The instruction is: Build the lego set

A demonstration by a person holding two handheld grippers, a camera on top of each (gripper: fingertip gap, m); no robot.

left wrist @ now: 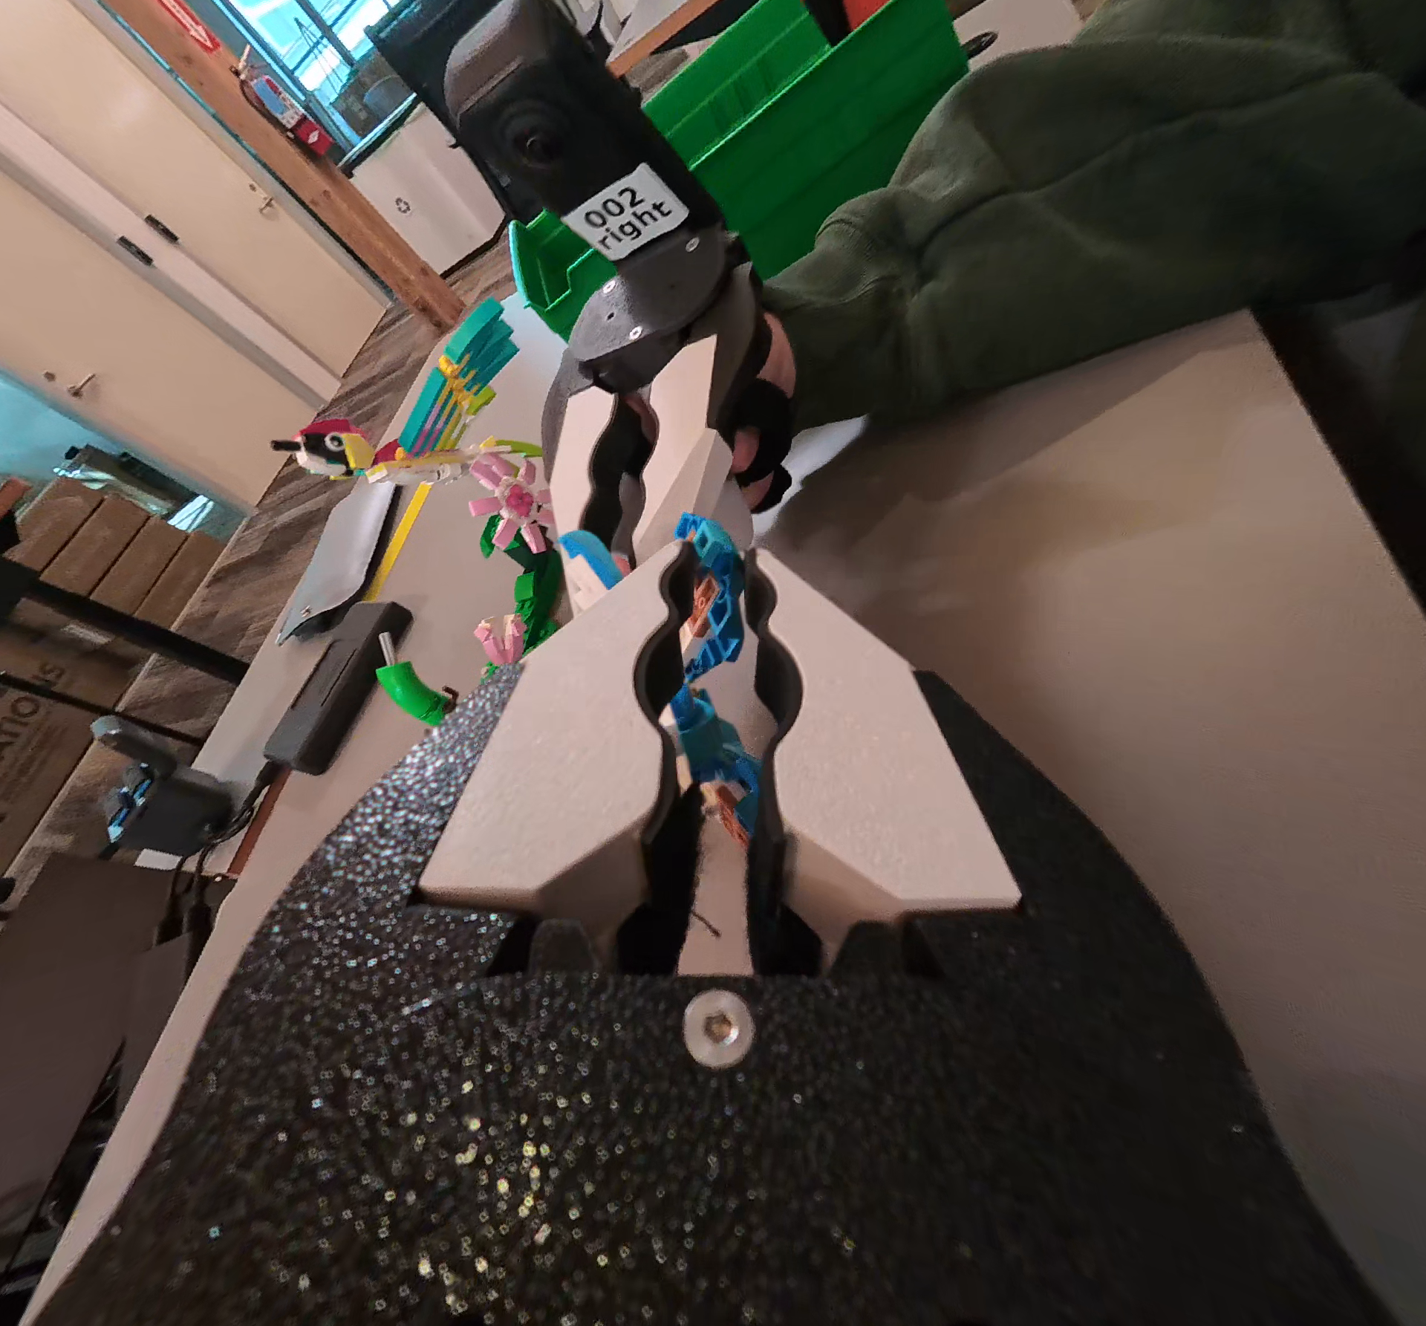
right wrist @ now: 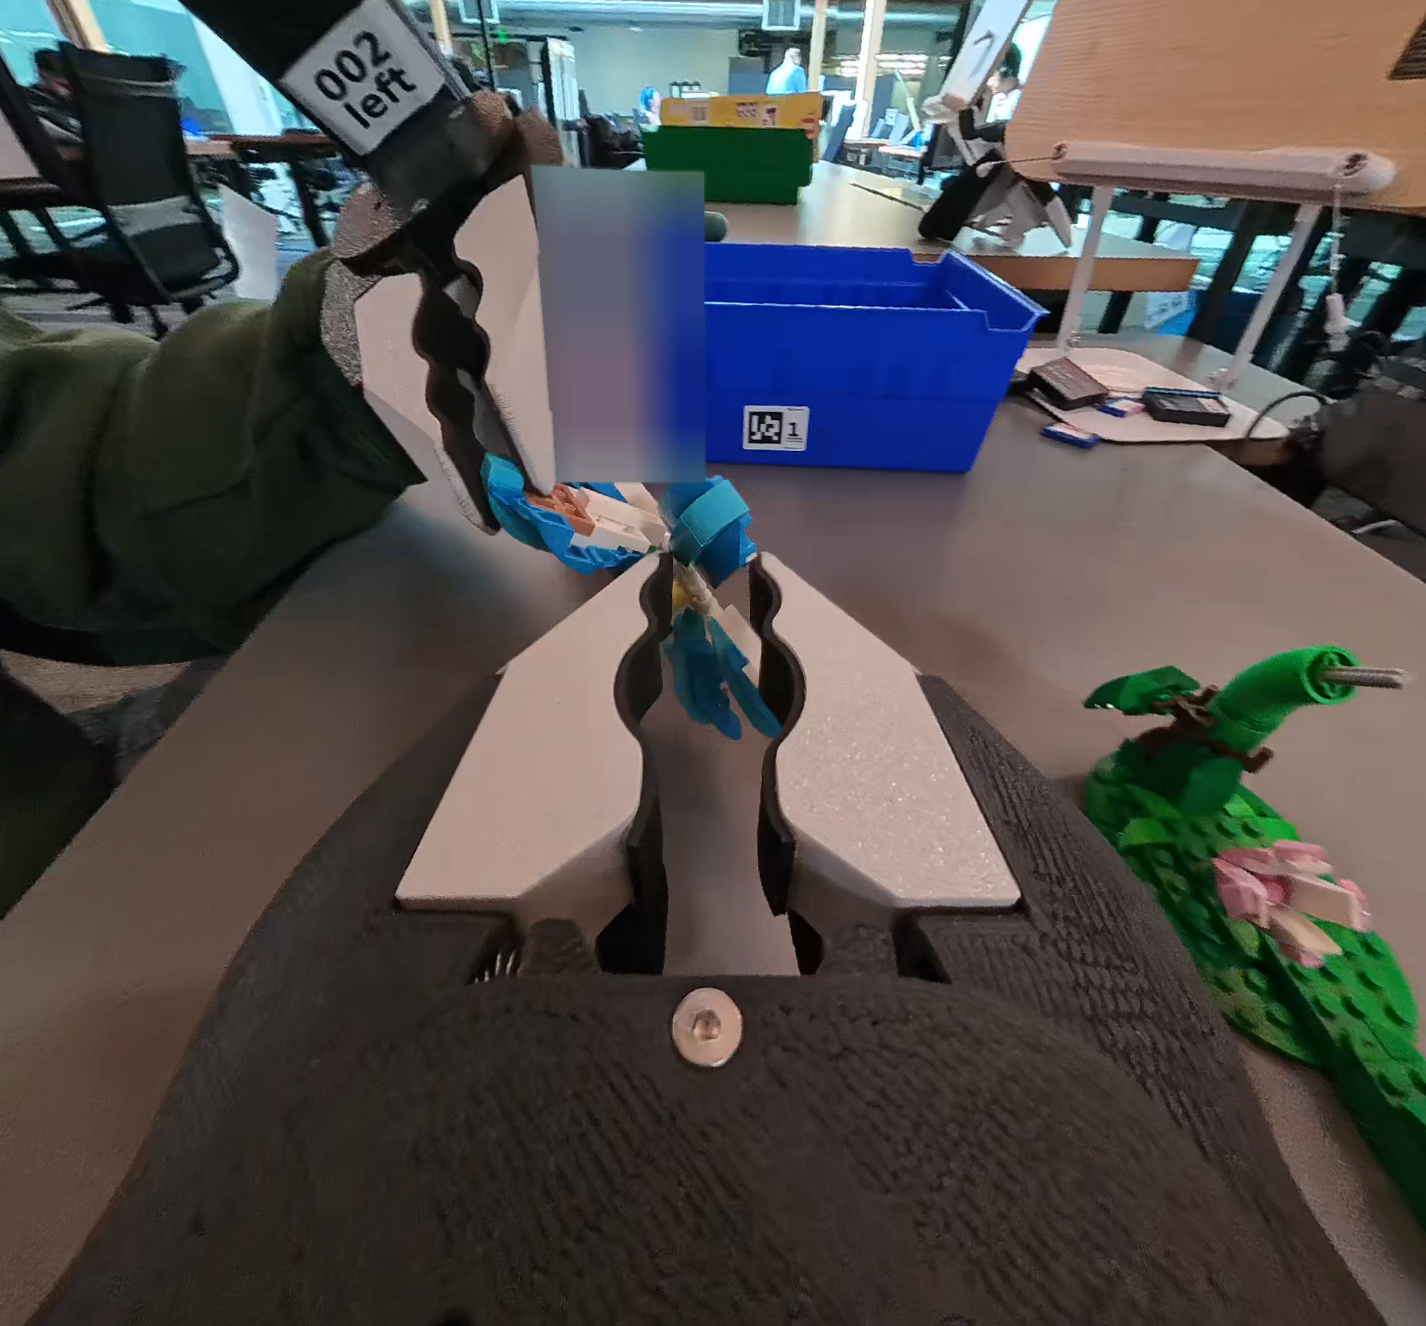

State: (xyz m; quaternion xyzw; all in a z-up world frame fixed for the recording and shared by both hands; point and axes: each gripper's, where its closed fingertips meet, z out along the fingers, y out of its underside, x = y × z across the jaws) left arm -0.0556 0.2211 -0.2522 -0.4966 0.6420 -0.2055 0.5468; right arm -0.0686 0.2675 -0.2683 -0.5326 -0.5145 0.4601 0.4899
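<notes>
A blue brick-built bird model (left wrist: 725, 583) with white and orange parts is held just above the grey table (left wrist: 1080, 671) between both grippers. My left gripper (left wrist: 715, 562) is shut on one end of it; blue pieces show between its fingers. My right gripper (right wrist: 710, 570) is shut on the other end, with blue feather pieces (right wrist: 706, 679) hanging between its fingers. The model also shows in the right wrist view (right wrist: 586, 517). The right gripper shows in the left wrist view (left wrist: 621, 548), and the left gripper in the right wrist view (right wrist: 501, 509). A green-sleeved arm (left wrist: 1080, 208) holds each.
A green brick plant with pink flowers (right wrist: 1250, 903) stands right of my right gripper. A colourful brick bird (left wrist: 347, 448), a black device (left wrist: 339, 687) and a curved green piece (left wrist: 409, 695) lie on the table's left. A green bin (left wrist: 772, 131) and a blue bin (right wrist: 849, 363) stand behind. My right fingertips sit around 5 centimeters from my left ones.
</notes>
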